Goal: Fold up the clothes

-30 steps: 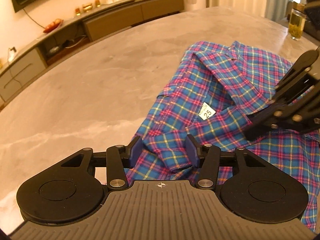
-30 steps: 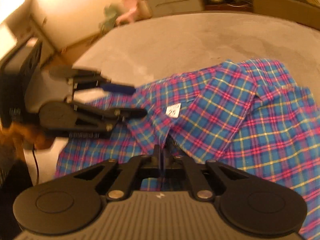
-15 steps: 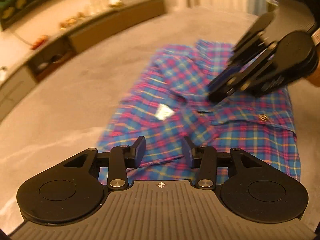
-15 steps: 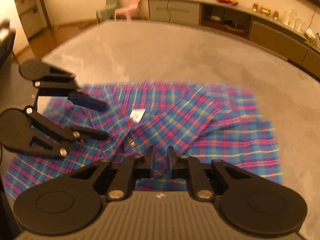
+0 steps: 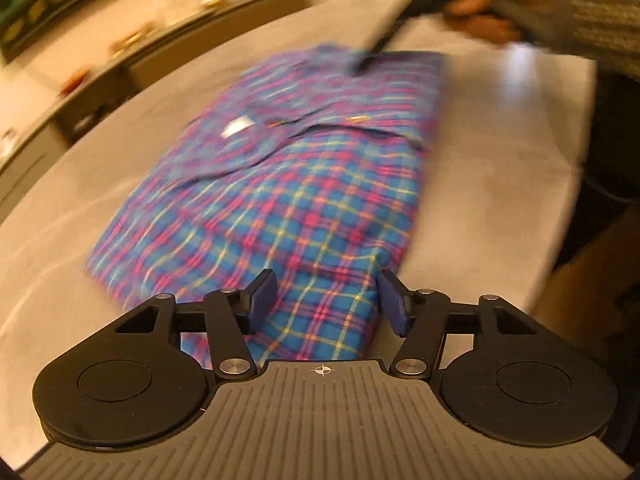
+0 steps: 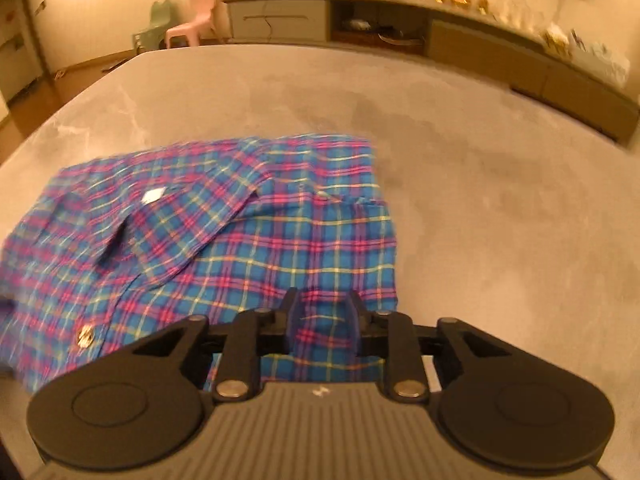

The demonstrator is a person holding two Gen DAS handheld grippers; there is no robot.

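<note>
A blue, pink and yellow plaid shirt [image 5: 304,184] lies folded on the grey table, collar up with a white size tag [image 5: 237,129]. It also shows in the right wrist view [image 6: 256,248]. My left gripper [image 5: 326,300] is open and empty above the shirt's near end. My right gripper [image 6: 323,322] is open and empty above the shirt's near edge. In the left wrist view the right gripper [image 5: 384,36] is a blur over the shirt's far end, held by a hand in a grey sleeve.
The grey marble table [image 6: 480,184] stretches right of and beyond the shirt. A long low sideboard [image 6: 460,44] with small items stands along the wall. A pink chair [image 6: 192,20] stands at the far left. The table's edge [image 5: 576,168] runs at the right.
Both grippers have backed away from the collar to the shirt's ends. The right gripper, shut on the fabric a second ago, has opened. The left jaws have widened.
</note>
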